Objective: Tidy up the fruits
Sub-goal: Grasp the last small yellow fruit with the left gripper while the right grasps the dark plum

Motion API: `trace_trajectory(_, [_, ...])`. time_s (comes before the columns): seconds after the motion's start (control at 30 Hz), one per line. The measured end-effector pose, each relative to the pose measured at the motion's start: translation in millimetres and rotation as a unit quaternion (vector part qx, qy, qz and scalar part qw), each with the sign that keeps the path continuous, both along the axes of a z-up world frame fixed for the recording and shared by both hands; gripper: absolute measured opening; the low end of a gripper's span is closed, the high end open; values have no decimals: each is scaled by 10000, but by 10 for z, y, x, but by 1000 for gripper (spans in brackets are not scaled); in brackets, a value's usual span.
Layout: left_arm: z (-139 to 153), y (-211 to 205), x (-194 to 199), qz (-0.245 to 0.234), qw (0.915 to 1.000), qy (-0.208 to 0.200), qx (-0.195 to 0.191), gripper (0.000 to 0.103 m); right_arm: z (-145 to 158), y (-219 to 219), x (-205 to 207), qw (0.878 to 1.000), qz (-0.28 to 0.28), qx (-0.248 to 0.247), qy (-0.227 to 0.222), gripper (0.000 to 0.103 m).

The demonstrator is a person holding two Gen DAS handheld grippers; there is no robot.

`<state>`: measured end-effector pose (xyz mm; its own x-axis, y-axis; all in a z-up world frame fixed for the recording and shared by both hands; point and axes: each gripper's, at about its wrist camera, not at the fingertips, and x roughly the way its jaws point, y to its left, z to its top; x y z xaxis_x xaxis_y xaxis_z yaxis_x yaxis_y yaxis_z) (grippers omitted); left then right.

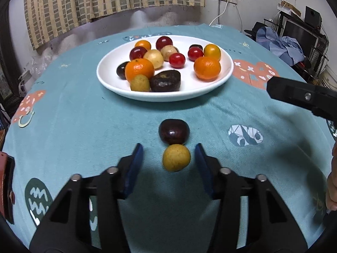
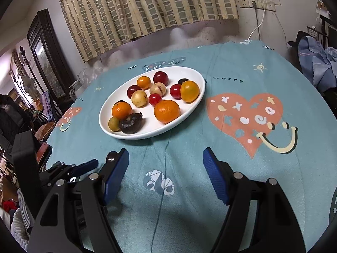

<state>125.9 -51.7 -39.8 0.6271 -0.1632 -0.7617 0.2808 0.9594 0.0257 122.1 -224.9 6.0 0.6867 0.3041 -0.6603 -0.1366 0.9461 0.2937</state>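
The left hand-held gripper (image 1: 169, 155) was spread around a yellow fruit (image 1: 176, 157) on the counter (image 1: 73, 116), pads not touching; a dark fruit (image 1: 174, 131) touched it at twelve o'clock. Centred, gentle closing was advisable. The right hand-held gripper (image 2: 166, 165) stood spread, empty.

In my left wrist view, the right gripper (image 1: 303, 97) enters from the right edge, so only one dark finger shows and I cannot tell how its jaws stand. A hand (image 1: 332, 181) is cut off by that same edge. On the white plate (image 1: 118, 84), a dark fruit (image 1: 121, 69) sits half hidden behind an orange (image 1: 139, 69). In my right wrist view, a dark round fruit (image 2: 112, 157) peeks from behind my gripper's left finger (image 2: 115, 175), mostly covered.
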Motion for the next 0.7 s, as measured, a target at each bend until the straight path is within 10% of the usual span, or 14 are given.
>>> trace_trajectory(0.23, [-32,5,38,-29,9999,40,-94,26,-10,61,-4,9999,92,-133,-29,73])
trace_trajectory(0.7, [170,821,-238,919,9957,-122,-92,26,-209,814,-109,9857,1073,-1293,-133,73])
